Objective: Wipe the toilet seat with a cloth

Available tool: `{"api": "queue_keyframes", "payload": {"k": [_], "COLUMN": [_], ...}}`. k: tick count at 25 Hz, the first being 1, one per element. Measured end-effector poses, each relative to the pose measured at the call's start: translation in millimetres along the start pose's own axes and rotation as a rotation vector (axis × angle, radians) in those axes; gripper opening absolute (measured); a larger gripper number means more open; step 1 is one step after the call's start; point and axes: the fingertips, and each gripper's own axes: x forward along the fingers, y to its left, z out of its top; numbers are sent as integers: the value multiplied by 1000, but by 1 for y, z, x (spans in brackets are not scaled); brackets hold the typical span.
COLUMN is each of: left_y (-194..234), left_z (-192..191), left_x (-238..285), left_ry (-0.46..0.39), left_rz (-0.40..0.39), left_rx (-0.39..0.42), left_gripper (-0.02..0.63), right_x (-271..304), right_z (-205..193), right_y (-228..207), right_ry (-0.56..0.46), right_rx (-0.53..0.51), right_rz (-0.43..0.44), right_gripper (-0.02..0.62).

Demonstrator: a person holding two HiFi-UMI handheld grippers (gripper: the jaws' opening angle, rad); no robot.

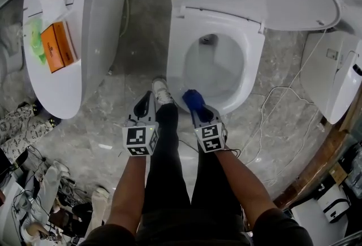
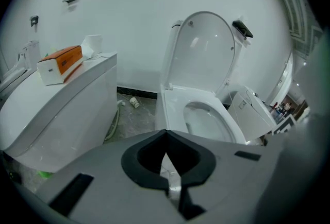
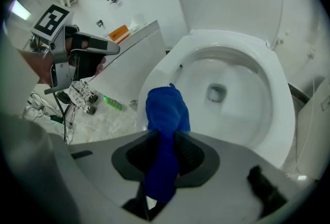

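The right gripper [image 3: 165, 138] clamps the blue cloth [image 3: 166, 107], which protrudes past its jaws near the toilet seat's [image 3: 281, 89] front rim; the left gripper [image 2: 165, 135] is closed and empty.

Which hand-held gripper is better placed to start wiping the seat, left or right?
Right. The right hand-held gripper is shut on the blue cloth, close to the front of the toilet seat. The left hand-held gripper is shut, empty, farther from the seat.

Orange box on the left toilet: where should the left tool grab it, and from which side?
Probably mid-length, across its narrow width, coming down from above. The orange box is a long carton lying flat on the closed neighbouring toilet, with its broad top face exposed and its flat long sides parallel. The left tool is shut, so open it first.
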Motion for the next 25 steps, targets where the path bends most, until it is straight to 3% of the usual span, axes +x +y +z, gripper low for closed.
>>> {"api": "queue_keyframes", "payload": {"k": [6,12,25], "left_y": [9,19,31], "left_z": [1,0,4], "left_x": [-3,-3,-6], "left_ry": [-2,-2,-16], "left_rz": [2,8,18], "left_rx": [-8,-11,-22], "left_gripper": [5,5,5], "right_x": [14,30,52], "right_z": [28,65,146], "right_y": [21,34,21], "right_ry": [-38,-71,-126], "right_rx": [-32,-136,-353], "right_rz": [22,35,50], "right_gripper": [89,89,89]}}
